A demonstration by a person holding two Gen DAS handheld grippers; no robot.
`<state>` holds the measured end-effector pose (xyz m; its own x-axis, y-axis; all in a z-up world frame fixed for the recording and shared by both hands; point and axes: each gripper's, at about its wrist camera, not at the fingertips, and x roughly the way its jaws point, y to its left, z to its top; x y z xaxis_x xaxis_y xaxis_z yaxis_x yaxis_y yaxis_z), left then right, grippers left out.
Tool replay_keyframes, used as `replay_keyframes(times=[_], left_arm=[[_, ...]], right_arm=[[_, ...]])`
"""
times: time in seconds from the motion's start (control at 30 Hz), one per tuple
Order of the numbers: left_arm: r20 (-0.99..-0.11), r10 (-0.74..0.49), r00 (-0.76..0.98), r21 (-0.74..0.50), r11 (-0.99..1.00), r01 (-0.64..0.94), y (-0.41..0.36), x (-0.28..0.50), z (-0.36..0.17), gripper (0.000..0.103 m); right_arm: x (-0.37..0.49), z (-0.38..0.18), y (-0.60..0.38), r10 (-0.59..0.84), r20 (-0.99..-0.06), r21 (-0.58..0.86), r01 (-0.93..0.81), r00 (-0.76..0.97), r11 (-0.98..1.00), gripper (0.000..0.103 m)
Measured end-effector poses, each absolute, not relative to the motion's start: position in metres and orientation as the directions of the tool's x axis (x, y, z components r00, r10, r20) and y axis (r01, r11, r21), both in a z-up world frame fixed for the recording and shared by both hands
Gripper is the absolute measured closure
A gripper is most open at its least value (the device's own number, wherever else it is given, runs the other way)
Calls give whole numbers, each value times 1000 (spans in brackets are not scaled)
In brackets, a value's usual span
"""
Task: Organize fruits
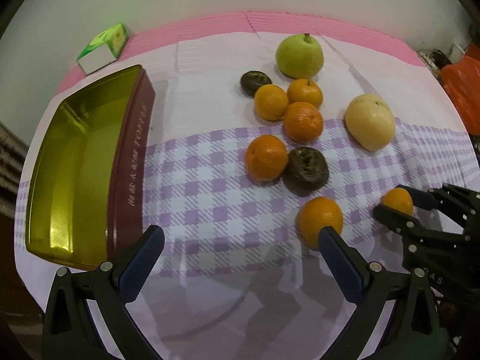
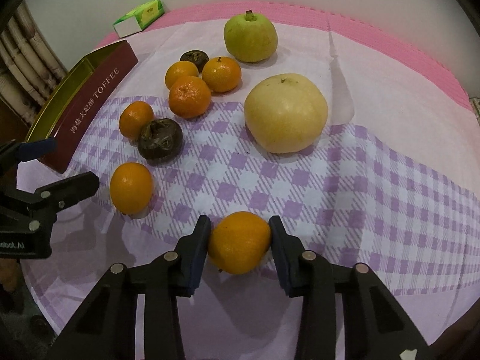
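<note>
At the bottom centre of the right wrist view, the right tool (image 2: 239,240) is seen closed on a small orange (image 2: 239,243), both pads pressed against its sides while it sits on the checked cloth (image 2: 345,198) covering the tabletop. In the left wrist view the same grip appears at the right edge, the fruit caught between two black fingers. The left tool (image 1: 240,240) is held wide at the bottom of its own view, nothing between its blue pads; a second orange (image 1: 319,220) lies just beyond its right finger, partly hidden by the fingertip. Further up the frame, another orange (image 1: 265,157) is seen touching a dark wrinkled fruit (image 1: 306,166), and above them three oranges (image 1: 289,105) are bunched together with a second dark fruit (image 1: 255,82) at their upper left. A pale yellow pear (image 1: 369,121) is placed at the right of the cluster and a green pear (image 1: 300,57) at the top. Along the left edge an open tin (image 1: 132,156), gold inside and maroon outside, is seen with nothing in it, and a green and white carton (image 1: 103,48) is set behind it at the upper left.
</note>
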<state>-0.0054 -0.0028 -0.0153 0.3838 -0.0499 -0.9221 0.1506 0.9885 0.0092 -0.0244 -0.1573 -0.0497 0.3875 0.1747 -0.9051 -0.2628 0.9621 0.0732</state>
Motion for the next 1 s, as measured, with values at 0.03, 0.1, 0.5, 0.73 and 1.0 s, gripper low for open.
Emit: replay_keyframes(times=[0.03, 0.1, 0.5, 0.73, 1.0], left_arm=[[-922, -57, 382, 4, 987, 158, -4, -6, -15, 2], [-923, -73, 377, -7, 984, 175, -8, -6, -16, 2], [-939, -160, 304, -70, 956, 286, -40, 1, -25, 20], [-952, -182, 247, -109, 953, 283, -48, 10, -35, 39], [-951, -182, 249, -109, 954, 281, -52, 14, -42, 51]], right_arm=[[-24, -50, -157, 167, -905, 65, -261, 391, 963, 66], [-24, -49, -160, 148, -905, 48, -249, 399, 967, 66], [-12, -51, -190, 74, -908, 35, -101, 412, 994, 66], [-15, -51, -194, 82, -908, 43, -104, 412, 994, 66], [-14, -51, -191, 83, -908, 44, -103, 411, 994, 66]])
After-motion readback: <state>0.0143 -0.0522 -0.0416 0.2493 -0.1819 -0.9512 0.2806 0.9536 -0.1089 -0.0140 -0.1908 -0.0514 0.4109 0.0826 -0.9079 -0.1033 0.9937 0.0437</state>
